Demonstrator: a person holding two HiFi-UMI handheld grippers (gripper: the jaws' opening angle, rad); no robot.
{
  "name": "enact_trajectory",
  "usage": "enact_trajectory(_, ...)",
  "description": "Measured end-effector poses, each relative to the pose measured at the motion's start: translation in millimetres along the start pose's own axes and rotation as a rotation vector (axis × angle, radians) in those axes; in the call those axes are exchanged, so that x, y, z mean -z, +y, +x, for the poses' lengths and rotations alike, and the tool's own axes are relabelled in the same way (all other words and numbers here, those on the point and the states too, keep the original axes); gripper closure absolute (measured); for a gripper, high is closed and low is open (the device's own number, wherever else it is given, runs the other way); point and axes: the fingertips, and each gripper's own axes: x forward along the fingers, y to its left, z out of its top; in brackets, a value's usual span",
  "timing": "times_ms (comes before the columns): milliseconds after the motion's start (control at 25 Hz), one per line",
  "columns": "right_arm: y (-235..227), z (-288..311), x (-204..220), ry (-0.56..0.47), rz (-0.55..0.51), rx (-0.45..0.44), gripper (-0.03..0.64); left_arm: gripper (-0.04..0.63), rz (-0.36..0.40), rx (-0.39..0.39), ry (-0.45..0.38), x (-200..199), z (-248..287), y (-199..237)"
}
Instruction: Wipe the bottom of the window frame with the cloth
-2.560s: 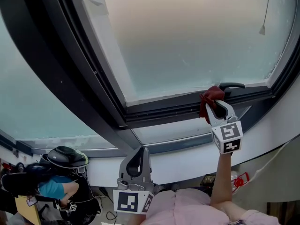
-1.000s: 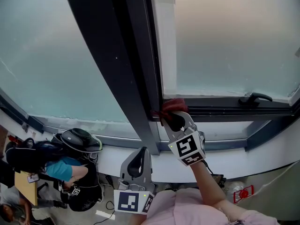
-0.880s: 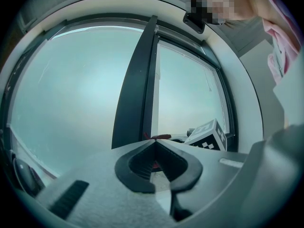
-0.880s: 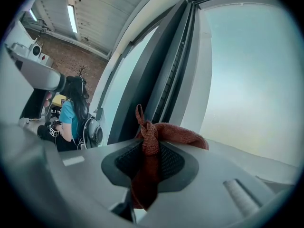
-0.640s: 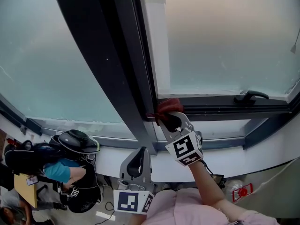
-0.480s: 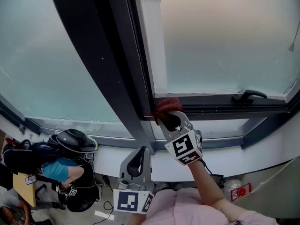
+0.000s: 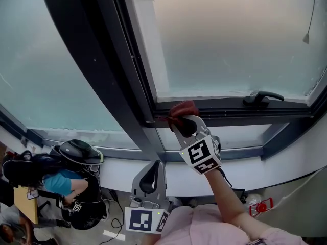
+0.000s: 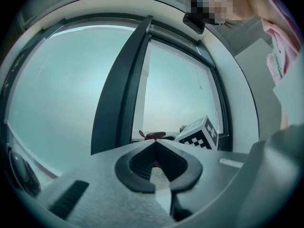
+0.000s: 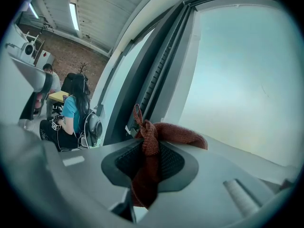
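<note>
**1. Cloth** (image 7: pixel 180 109). Dark red knit, bunched. It lies against the bottom rail (image 7: pixel 230 107) of the window frame, at the rail's left end, just beside the dark mullion (image 7: pixel 102 70), near the centre of the head view. One fold hangs down between the jaws and the rest bulges past the tips, probably so that fabric rather than metal meets the rail.

**2. Right gripper** (image 7: pixel 183 122). Jaws are pinched on the cloth, as the right gripper view shows plainly. It points toward 11 o'clock, with the arm reaching up from 5 o'clock. The position reads as the corner end of a wiping pass. The rail from here to the handle (image 7: pixel 261 97) at 2 o'clock lies open to a stroke, though the cloth could snag on that handle.

**3. Left gripper** (image 7: pixel 153 165). Jaws are pressed together with nothing between them. It sits low at 6 o'clock, near the body and well apart from the frame. Judged idle, out of the working arm's way.

**4. Glass** (image 7: pixel 230 40). Frosted pane above the rail, from 12 to 2 o'clock. Neither gripper touches it.

**5. Sill** (image 7: pixel 245 166). Pale ledge below the frame, at 4 o'clock.

**6. Person** (image 7: pixel 69 181). Seated, in a blue top, at 8 o'clock, well below the window. No part in the task.
</note>
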Motion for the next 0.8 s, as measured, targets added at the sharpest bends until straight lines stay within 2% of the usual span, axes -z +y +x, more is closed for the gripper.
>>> enact_trajectory(400, -1.4, -3.0, 2.5, 0.000, 0.016, -0.016, 0.537, 0.601, -0.003, 0.004, -0.001, 1.5, -3.1, -12.3)
enact_trajectory(800, -1.1, -0.3, 0.5, 0.012, 0.035, 0.001, 0.537, 0.601, -0.008, 0.051, -0.002, -5.1, 12.7, 10.3)
